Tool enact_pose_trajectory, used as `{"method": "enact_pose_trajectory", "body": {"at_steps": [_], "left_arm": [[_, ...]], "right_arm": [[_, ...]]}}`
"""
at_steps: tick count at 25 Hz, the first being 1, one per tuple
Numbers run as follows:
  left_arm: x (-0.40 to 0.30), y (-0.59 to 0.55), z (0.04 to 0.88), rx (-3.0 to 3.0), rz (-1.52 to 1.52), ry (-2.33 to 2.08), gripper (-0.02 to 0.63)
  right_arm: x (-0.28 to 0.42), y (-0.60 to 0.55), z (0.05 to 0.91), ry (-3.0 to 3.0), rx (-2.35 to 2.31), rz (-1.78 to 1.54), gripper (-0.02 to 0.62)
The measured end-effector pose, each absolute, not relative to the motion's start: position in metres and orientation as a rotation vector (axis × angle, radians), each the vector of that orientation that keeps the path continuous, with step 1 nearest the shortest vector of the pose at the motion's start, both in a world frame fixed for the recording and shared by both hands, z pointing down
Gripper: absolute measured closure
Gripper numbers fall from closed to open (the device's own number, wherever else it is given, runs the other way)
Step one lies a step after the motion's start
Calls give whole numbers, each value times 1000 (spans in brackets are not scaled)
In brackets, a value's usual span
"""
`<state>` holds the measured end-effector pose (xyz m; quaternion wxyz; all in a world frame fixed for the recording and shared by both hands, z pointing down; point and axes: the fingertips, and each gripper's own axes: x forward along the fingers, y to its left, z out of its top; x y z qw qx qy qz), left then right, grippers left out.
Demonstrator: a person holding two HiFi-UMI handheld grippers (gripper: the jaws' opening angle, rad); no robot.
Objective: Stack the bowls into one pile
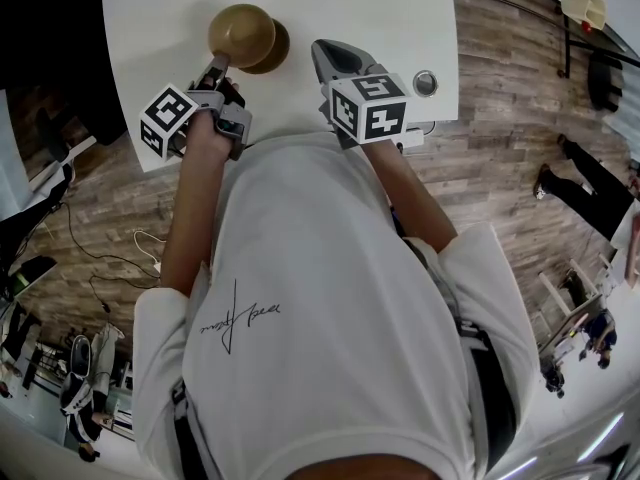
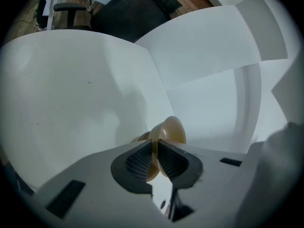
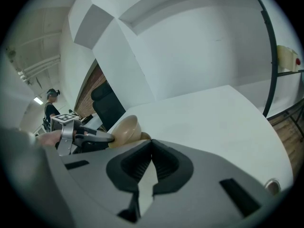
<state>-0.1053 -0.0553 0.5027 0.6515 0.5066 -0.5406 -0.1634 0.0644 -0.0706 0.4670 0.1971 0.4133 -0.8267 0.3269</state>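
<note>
One smooth round bowl (image 1: 241, 34) in left gripper (image 1: 217, 65).

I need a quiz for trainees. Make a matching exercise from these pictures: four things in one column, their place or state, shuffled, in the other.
Things:
1. left tool
2. right tool
3. dark bowl
4. metal ring

Place or state:
A. shut, with nothing in it
B. on the table, partly behind the tan bowl
C. shut on the tan bowl's rim
D. near the table's edge, apart from both bowls

Pairs: 1-C, 2-A, 3-B, 4-D
</note>
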Motion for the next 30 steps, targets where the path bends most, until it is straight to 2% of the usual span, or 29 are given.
{"method": "enact_pose_trajectory", "body": {"at_steps": [12, 30], "left_arm": [[-100, -51, 509, 1165, -317, -1203, 563], [-94, -47, 504, 1226, -261, -1169, 508]], "right_arm": [[67, -66, 466, -2301, 1193, 930, 584], [79, -48, 463, -2268, 1283, 954, 584]]}}
